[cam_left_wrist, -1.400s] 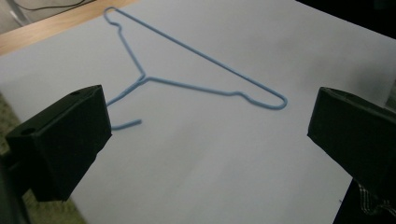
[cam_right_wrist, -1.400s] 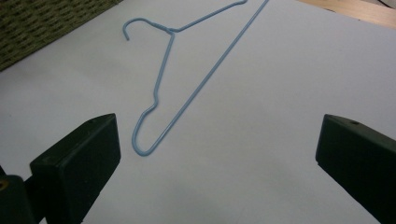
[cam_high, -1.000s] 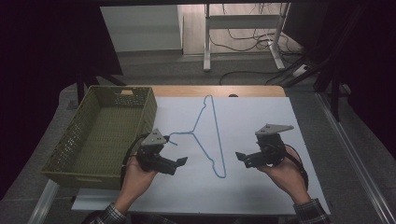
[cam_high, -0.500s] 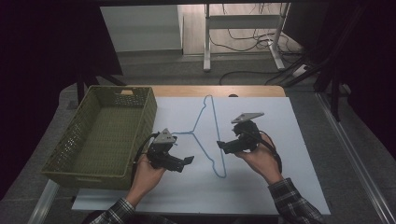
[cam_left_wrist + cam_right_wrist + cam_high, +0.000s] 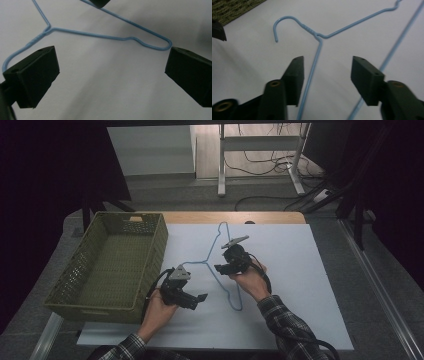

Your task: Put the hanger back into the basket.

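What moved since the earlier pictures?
The right gripper slid left across the table to the blue hanger; its jaws have been closing around one wire arm without pressing it yet. The left gripper eased a little lower, jaws open. Hanger and green basket stayed put.

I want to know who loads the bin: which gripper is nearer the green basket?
Left. The left gripper sits just beside the green basket; the right gripper is farther off, over the blue hanger.

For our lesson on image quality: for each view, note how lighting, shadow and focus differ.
High view: dark surroundings, the white table top lit and sharp. Left gripper view: the blue wire hanger crisp, the near black tongs soft-edged, a grey shadow across the surface. Right gripper view: slightly blurred throughout, the basket dim in the corner.
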The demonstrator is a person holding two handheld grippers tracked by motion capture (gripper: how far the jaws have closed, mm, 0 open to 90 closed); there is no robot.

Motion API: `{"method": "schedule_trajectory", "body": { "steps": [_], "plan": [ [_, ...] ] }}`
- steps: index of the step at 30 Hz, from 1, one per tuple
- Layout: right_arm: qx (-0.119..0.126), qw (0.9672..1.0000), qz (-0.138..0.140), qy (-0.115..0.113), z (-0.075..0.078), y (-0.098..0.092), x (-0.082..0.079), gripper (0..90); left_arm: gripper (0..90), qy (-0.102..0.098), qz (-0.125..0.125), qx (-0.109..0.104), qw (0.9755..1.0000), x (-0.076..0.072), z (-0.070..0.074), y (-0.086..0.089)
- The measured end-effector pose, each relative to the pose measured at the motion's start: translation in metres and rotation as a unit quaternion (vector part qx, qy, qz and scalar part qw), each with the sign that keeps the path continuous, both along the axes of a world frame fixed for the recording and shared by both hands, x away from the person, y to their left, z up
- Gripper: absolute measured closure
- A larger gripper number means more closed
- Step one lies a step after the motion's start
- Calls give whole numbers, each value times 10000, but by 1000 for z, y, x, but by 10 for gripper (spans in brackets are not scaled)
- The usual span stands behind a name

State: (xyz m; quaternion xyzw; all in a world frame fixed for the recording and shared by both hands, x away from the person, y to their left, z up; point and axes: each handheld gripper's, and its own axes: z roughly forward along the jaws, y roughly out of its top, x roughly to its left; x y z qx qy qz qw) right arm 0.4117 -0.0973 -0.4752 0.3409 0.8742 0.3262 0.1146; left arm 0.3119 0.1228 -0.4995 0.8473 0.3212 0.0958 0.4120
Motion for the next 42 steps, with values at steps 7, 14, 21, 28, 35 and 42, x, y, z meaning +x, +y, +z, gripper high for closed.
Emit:
{"method": "schedule_trajectory", "body": {
  "steps": [7, 14, 21, 28, 35, 42],
  "plan": [
    [187, 9996, 52, 221, -22, 22, 14, 677, 0, 9, -91, 195, 9998, 1, -2, -1],
    [-27, 9997, -177, 175, -41, 39, 21, 780, 0, 183, -114, 21, 9998, 4, -7, 4],
    [15, 9994, -238, 270, -48, 42, 21, 839, 0, 306, 77, -115, 9994, 8, -9, 9],
    [174, 9981, -472, 358, -47, 40, 21, 863, 0, 426, 291, -276, 9983, 10, -8, 14],
    [297, 9974, -537, 366, -41, 36, 21, 865, 0, 426, 454, -236, 9978, 10, -6, 15],
    [499, 9963, -595, 369, -31, 30, 20, 865, 1, 568, 694, -247, 9957, 10, -2, 15]
  ]
}}
